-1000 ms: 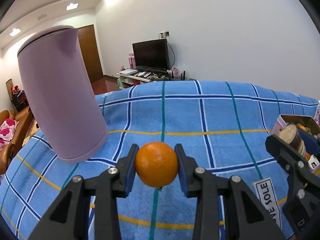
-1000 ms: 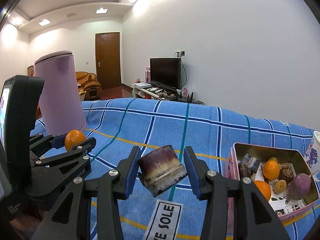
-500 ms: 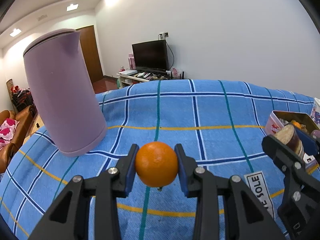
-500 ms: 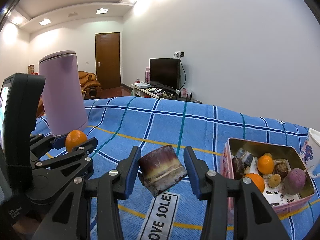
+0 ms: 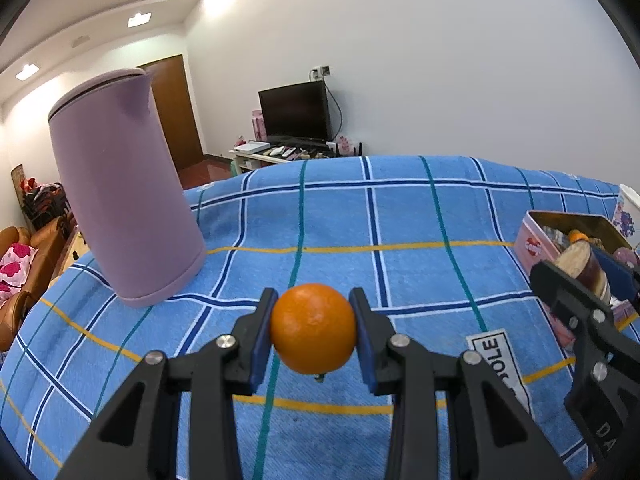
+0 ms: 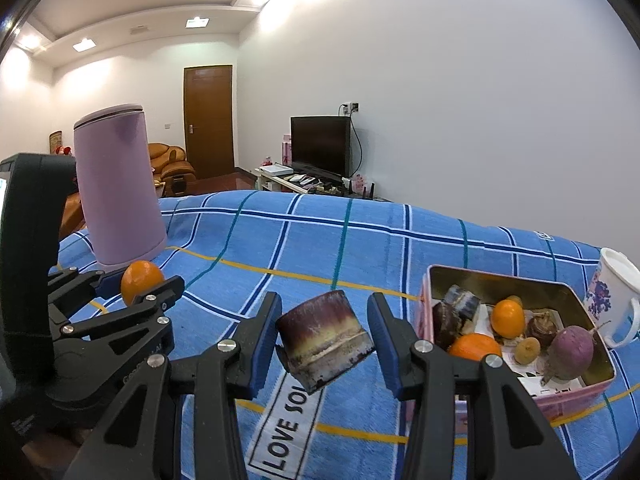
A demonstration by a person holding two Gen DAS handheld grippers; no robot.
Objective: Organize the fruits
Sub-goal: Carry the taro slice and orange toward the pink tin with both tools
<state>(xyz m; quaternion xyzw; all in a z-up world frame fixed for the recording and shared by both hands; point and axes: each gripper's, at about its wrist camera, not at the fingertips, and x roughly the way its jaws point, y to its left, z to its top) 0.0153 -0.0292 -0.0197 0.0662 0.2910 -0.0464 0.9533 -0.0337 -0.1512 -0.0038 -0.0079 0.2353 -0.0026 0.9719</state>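
Between the blue pads of my left gripper (image 5: 313,330) sits an orange (image 5: 313,328), pinched above the blue checked cloth (image 5: 400,216). My right gripper (image 6: 324,334) clamps a purple sugarcane chunk (image 6: 324,338), tilted, just left of the pink tin (image 6: 560,396) of fruit.

**Open cloth at centre, clutter at both edges**

The blue checked cloth (image 6: 360,240) lies bare across the middle of the frame. At left stands the tall lilac kettle (image 6: 118,184); at lower right the pink tin (image 6: 576,394) of fruit, with a white mug (image 6: 614,290) just beside it.
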